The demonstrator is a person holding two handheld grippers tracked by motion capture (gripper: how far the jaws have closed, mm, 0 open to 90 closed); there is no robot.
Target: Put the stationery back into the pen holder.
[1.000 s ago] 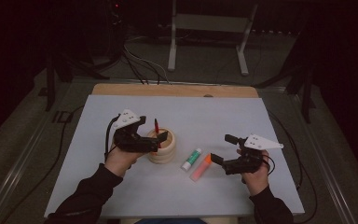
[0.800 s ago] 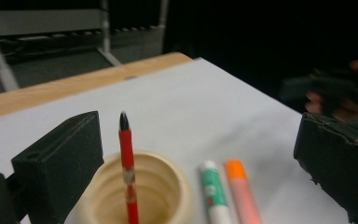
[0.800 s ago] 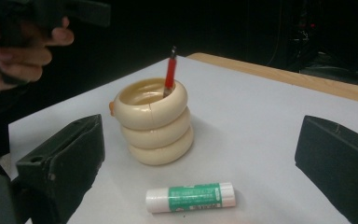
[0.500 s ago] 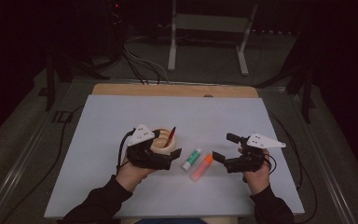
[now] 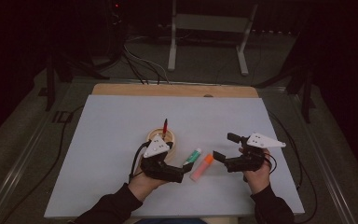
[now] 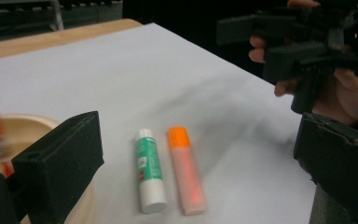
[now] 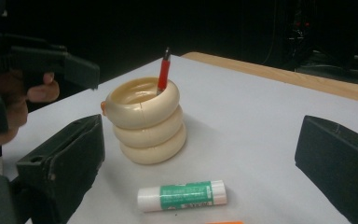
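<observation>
A cream ringed holder (image 5: 164,138) (image 7: 147,122) stands mid-table with a red pen (image 5: 165,126) (image 7: 163,70) upright in it. Just right of it lie a green-and-white glue stick (image 5: 192,157) (image 6: 148,170) (image 7: 182,196) and an orange highlighter (image 5: 202,167) (image 6: 186,170), side by side. My left gripper (image 5: 182,169) (image 6: 200,135) is in front of the holder, open, its jaws pointing at these two items. My right gripper (image 5: 224,147) (image 7: 200,144) hovers open to their right and faces the holder. Neither gripper holds anything.
The white sheet (image 5: 121,121) covers a board with a wooden strip (image 5: 168,89) along its far edge. Cables (image 5: 140,70) and a metal stand (image 5: 205,28) are on the floor beyond. Each gripper view shows the other hand's gripper (image 6: 307,46) (image 7: 37,60).
My left gripper has swung from the holder's left side round to its front, toward me and right, and now faces the glue stick and highlighter. My right gripper has barely shifted.
</observation>
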